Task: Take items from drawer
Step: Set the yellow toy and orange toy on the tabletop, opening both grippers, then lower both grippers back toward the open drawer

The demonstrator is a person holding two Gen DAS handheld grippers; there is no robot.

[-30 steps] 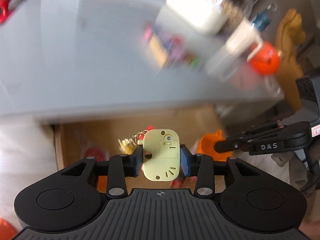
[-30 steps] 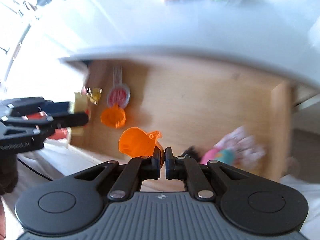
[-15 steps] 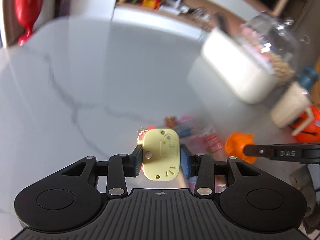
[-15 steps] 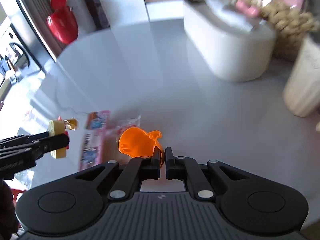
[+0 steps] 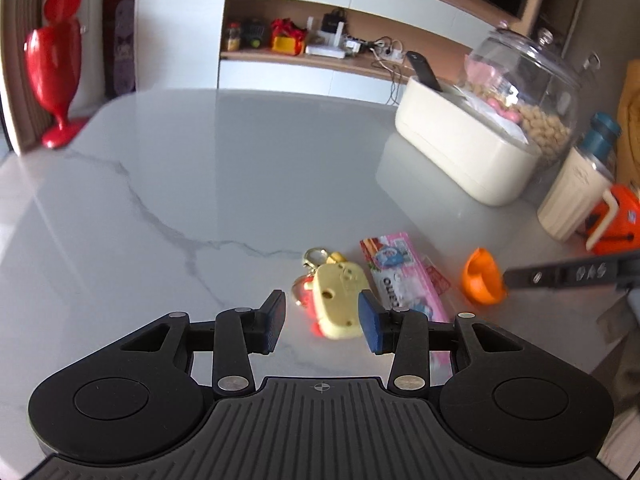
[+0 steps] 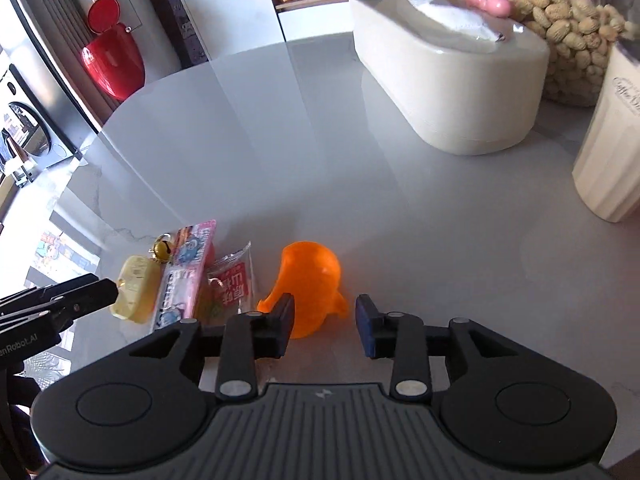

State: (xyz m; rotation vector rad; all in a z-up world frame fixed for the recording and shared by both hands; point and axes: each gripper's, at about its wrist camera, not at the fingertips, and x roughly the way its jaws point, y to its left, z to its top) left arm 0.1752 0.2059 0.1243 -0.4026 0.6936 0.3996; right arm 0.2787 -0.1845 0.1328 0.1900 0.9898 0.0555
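Note:
A pale yellow keychain toy [image 5: 338, 304] with a gold clasp lies tilted on the marble table [image 5: 180, 208]. My left gripper [image 5: 322, 320] is around it and its jaws are closing slightly. The left pad stands clear of the toy and the right pad is at its edge, so nothing is pinched. An orange plastic toy [image 6: 310, 284] stands on the table between the fingers of my right gripper [image 6: 324, 326]. Those jaws are opening, and the right pad is well off the toy. In the left wrist view the orange toy [image 5: 480, 276] sits at the right gripper's tip.
A pink snack packet [image 5: 400, 276] and a small clear packet [image 6: 234, 280] lie between the two toys. Far right stand a cream box [image 5: 460, 148], a glass jar of peanuts [image 5: 532, 92], a cream bottle [image 5: 576, 192] and an orange object [image 5: 616, 216]. A red vase [image 5: 56, 68] stands beyond the table.
Both grippers came up from over the open drawer to above the table top. The left let go of the yellow toy. The right opened, leaving the orange toy on the table.

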